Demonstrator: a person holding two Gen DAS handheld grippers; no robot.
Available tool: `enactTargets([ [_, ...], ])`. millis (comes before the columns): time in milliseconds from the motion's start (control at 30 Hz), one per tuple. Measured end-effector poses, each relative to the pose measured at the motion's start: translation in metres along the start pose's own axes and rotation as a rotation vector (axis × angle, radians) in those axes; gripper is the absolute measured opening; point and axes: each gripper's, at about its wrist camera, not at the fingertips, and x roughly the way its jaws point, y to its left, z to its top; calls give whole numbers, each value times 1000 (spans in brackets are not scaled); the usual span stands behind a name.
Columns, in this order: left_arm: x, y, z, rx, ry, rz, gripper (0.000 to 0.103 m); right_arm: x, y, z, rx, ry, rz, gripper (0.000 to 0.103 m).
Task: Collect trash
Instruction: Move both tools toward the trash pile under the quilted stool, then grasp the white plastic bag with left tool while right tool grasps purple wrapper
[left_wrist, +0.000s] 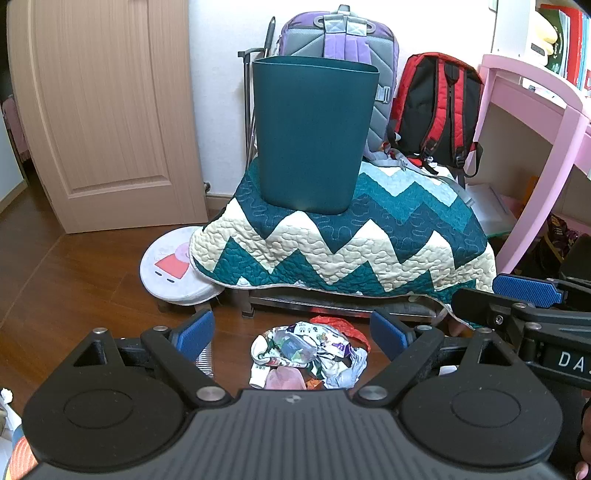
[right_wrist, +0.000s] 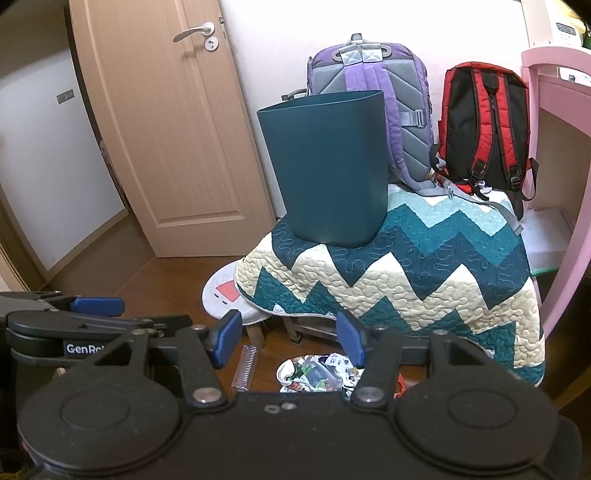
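A pile of crumpled wrappers and plastic trash (left_wrist: 308, 354) lies on the wood floor in front of the quilt-covered bench; it also shows in the right wrist view (right_wrist: 317, 374). A dark teal bin (left_wrist: 314, 133) stands upright on the quilt (left_wrist: 369, 240), also in the right wrist view (right_wrist: 328, 166). My left gripper (left_wrist: 293, 334) is open and empty, above the pile. My right gripper (right_wrist: 288, 341) is open and empty, above and just behind the pile. The right gripper's side shows at the left view's right edge (left_wrist: 528, 291).
A purple backpack (left_wrist: 340, 40) and a red backpack (left_wrist: 439, 107) stand behind the bin. A small Peppa Pig stool (left_wrist: 173, 266) stands left of the bench. A comb (right_wrist: 245, 365) lies on the floor. A pink desk (left_wrist: 546, 122) is right, a door (left_wrist: 107, 110) left.
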Motion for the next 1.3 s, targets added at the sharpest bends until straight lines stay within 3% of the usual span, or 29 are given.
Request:
enactTargets([
  [333, 19, 5, 4, -11, 26, -16, 92, 15, -7, 0, -3, 26, -9, 57],
  [533, 61, 22, 17, -46, 54, 7, 92, 58, -45, 2, 41, 86, -51, 57],
  [833, 169, 53, 35, -103, 188, 56, 92, 162, -107, -18, 106, 247, -75, 57],
  [1000, 237, 57, 37, -126, 288, 33, 92, 224, -123, -36, 84, 337, -64, 57],
  [1167, 306, 49, 24, -152, 425, 10, 92, 282, -132, -58, 12, 424, -42, 57],
  [1300, 356, 42, 9, -232, 524, -2, 92, 328, -134, -79, -78, 488, -27, 57],
])
